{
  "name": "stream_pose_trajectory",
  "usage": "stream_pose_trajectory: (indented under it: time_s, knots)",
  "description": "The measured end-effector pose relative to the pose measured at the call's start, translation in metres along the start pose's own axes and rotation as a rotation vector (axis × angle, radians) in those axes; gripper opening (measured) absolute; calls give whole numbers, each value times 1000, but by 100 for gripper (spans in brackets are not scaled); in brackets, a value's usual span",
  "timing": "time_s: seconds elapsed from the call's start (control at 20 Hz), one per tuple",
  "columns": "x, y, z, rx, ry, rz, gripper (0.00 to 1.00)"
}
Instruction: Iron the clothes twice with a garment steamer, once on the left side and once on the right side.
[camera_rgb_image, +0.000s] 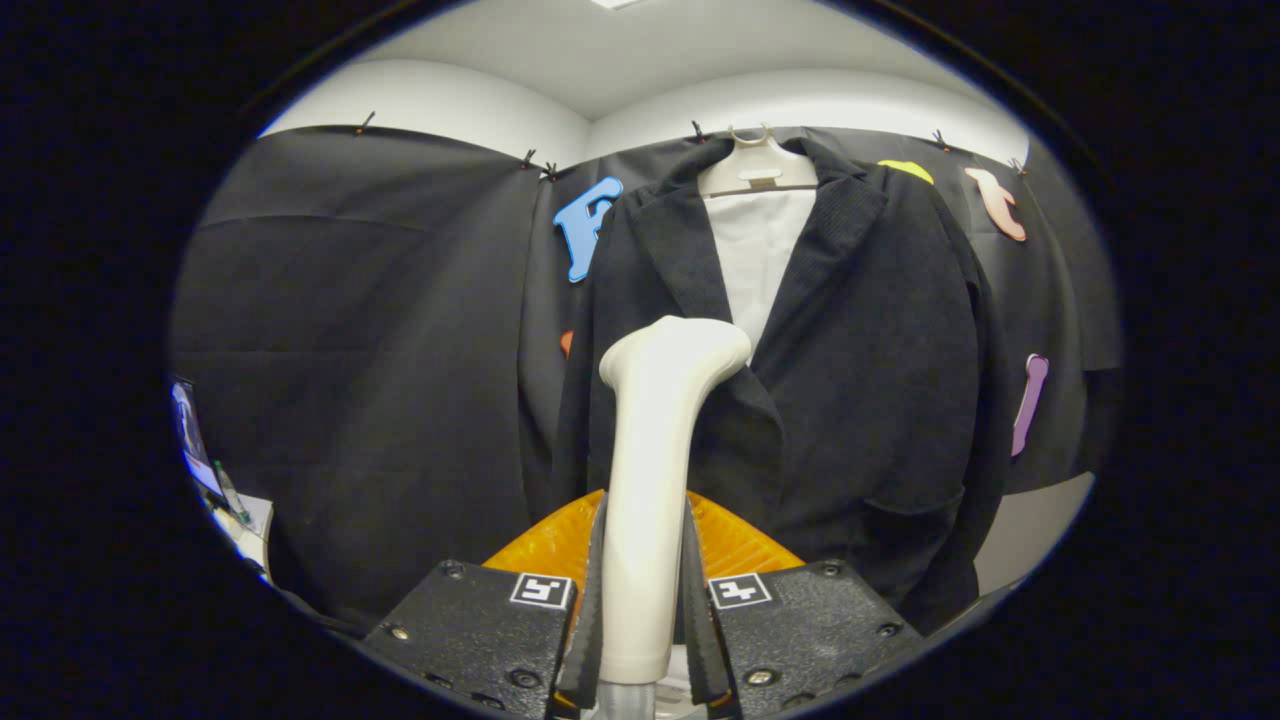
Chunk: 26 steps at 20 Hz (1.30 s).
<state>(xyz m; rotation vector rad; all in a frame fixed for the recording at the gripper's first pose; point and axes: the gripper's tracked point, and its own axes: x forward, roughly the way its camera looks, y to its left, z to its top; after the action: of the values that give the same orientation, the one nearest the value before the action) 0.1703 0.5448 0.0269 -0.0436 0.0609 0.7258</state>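
Gripper (645, 600) fingers are clamped on the handle of the steamer (655, 470), which stands upright between them, its head tipped toward the jacket (850, 400) just beyond. That dark jacket hangs on a hanger (757, 170) ahead of the fingers, slightly to their right, open over a white lining. Judging by the gap between head and cloth, no stroke is under way; this looks like the approach to a pass. Next the head should meet one front panel high up, then travel down along it.
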Motion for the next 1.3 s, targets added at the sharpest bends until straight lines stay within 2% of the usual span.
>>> stream_pose_trajectory:
  time_s: [1.3]
  knots:
    - [-18,-13,-109,84,287,-38,37]
